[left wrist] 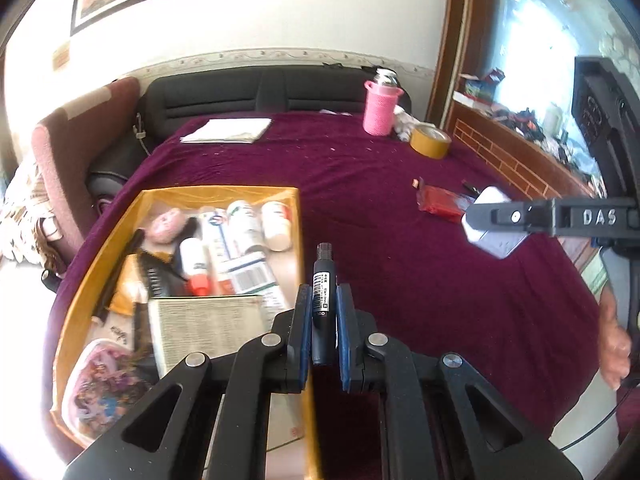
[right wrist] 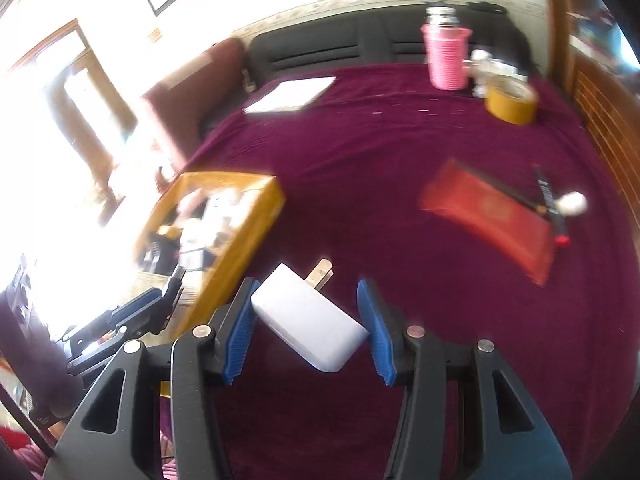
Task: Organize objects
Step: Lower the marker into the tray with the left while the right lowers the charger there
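My left gripper (left wrist: 323,300) is shut on a dark marker pen (left wrist: 322,304), held above the right edge of the yellow box (left wrist: 298,216). The box holds white bottles, a booklet, a comb and other small items. My right gripper (right wrist: 308,312) is shut on a white plug charger (right wrist: 310,320), held diagonally with its prongs pointing forward, above the purple cloth right of the box (right wrist: 256,224). In the left wrist view the right gripper (left wrist: 480,220) and the charger (left wrist: 496,240) show at the right. A red packet (right wrist: 492,216) lies on the cloth with a dark pen (right wrist: 548,200) beside it.
A pink-sleeved flask (left wrist: 380,108), a roll of yellow tape (left wrist: 430,142) and white papers (left wrist: 228,130) stand at the far side of the purple-covered table (left wrist: 400,280). A dark sofa (left wrist: 256,92) runs behind. A wooden sill (left wrist: 516,160) borders the right.
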The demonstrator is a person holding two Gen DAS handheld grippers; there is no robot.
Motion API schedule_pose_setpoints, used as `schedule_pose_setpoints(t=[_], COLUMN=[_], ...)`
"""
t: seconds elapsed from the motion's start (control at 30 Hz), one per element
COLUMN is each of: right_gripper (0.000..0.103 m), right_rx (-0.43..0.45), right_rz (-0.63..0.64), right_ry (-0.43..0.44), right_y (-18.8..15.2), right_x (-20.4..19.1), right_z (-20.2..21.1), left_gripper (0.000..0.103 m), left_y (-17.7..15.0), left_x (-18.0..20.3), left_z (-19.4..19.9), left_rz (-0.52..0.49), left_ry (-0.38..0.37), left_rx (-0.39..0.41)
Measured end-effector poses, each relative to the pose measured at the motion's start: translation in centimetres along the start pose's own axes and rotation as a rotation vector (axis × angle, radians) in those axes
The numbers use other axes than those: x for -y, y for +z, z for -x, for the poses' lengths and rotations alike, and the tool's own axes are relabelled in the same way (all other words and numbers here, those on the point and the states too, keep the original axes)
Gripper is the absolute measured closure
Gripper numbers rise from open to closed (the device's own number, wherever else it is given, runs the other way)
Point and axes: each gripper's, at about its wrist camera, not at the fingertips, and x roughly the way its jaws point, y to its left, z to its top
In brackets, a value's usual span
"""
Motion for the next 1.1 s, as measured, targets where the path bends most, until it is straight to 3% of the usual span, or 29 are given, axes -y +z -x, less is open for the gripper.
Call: schedule_pose_setpoints(t=[0.2, 0.33, 0.63, 0.93, 1.1], right_gripper=[0.054, 0.054, 0.054, 0.053, 0.053], right_rx=[-0.033, -0.065, -0.144, -0.222, -0.293], right_rz=[0.056, 0.076, 0.095, -0.015, -0.113], right_ry=[0.055, 0.097, 0.092, 0.115, 0.149], right_y=[1.1, 1.6, 2.9, 7.2, 9.1], right_x=[-5.2, -7.9, -11.7, -12.4, -12.0], right_z=[-3.0, -5.0, -10.8, -17.6, -22.0], left_gripper=[0.094, 0.094, 0.094, 0.094, 0.094], left_y=[0.2, -0.2, -0.3, 3.6, 4.2], left_x=[-6.0, -9.8, -14.4, -17.1, -18.6], left_z=[2.6, 2.3, -2.7, -6.1, -10.1], left_rz=[0.080, 0.121, 0.137, 0.123, 0.168], left_ry=[0.053, 0.122, 0.176, 0.161, 0.143], left_rx=[0.055, 0.040, -0.056, -0.143, -0.242])
